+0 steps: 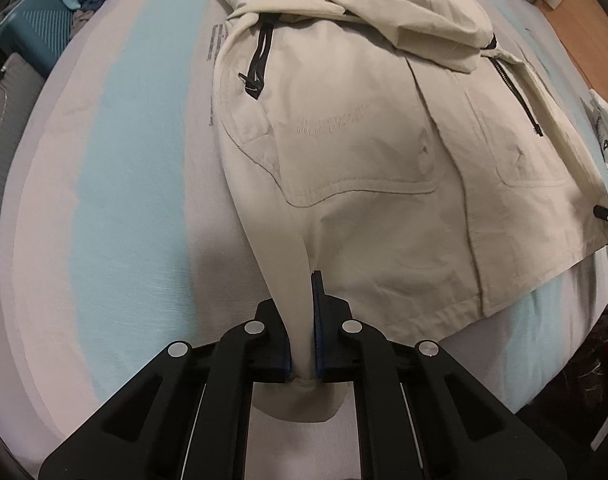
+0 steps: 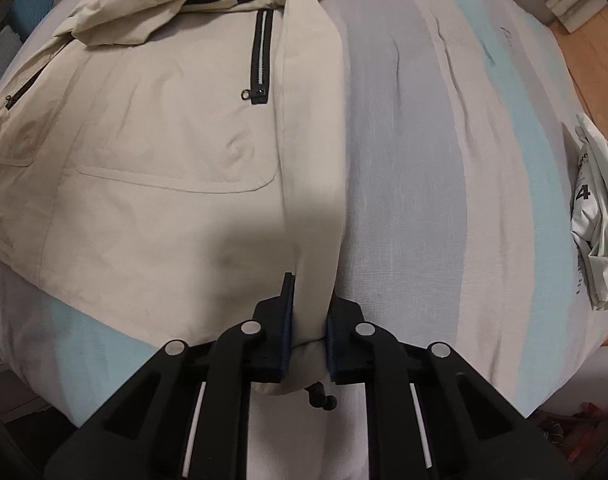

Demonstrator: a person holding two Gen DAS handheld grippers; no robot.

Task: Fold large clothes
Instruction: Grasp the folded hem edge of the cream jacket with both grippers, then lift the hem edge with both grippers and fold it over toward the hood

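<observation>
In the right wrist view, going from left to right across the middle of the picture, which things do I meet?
Beige jacket with its black chest zipper near its right edge → striped bed sheet → crumpled white printed garment at the bed's right edge.

striped bed (image 1: 116,152) carries a beige jacket (image 1: 363,152) and white garment (image 2: 595,216).

One beige jacket (image 1: 363,152), two grippers, one striped bedsheet (image 1: 124,160), one white garment (image 2: 595,216).
</observation>
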